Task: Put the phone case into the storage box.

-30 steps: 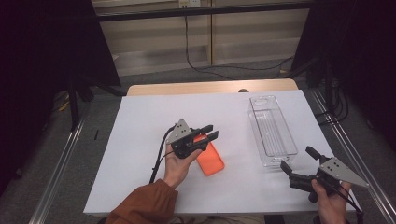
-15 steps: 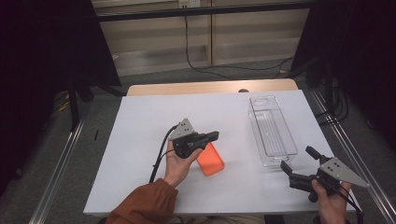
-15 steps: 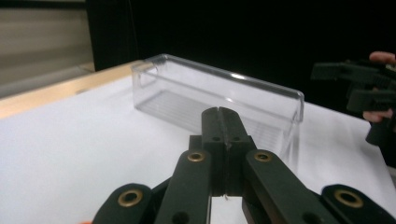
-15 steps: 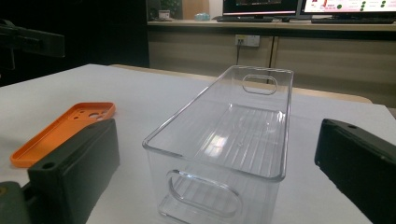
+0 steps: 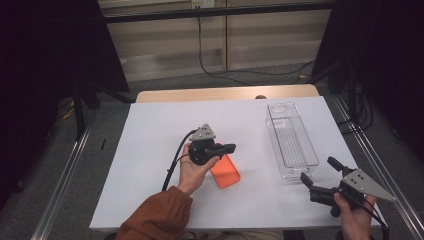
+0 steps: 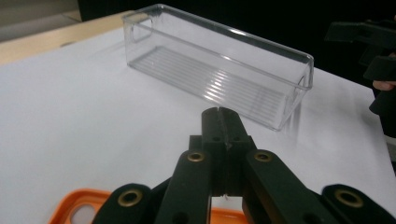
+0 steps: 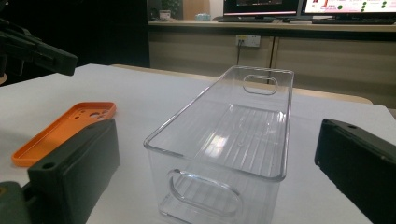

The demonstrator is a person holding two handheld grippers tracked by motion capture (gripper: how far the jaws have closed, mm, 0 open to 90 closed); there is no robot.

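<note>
Left gripper: held just above the orange phone case, tips pointing toward the clear bin. In the left gripper view its jaws met flush, clenched on nothing; they had just been closing, and no part of the case lay between them.
Right gripper: held low at the near right corner of the worktop, just short of the bin's near end, jaws released and standing wide apart, nothing between them.
Phone case: lay flat on the white worktop, hollow side up, camera cut-out showing in the right gripper view. It sat beneath and slightly nearer than the left jaws, not lifted, well apart from the bin.
Clear bin: an empty, long, transparent tray with handle slots at both ends, standing upright on the right part of the worktop.
Step in hand: by my reading, an attempt to pick up the case, presumably to place it in the bin. The clench appears to have missed.
Next move calls for: letting the left jaws part again, lowering them so one pad goes inside the case's raised rim and one outside, then pinching that thin wall before lifting.
Risk: the case is shallow and light, so a flat approach may simply push it across the worktop.
</note>
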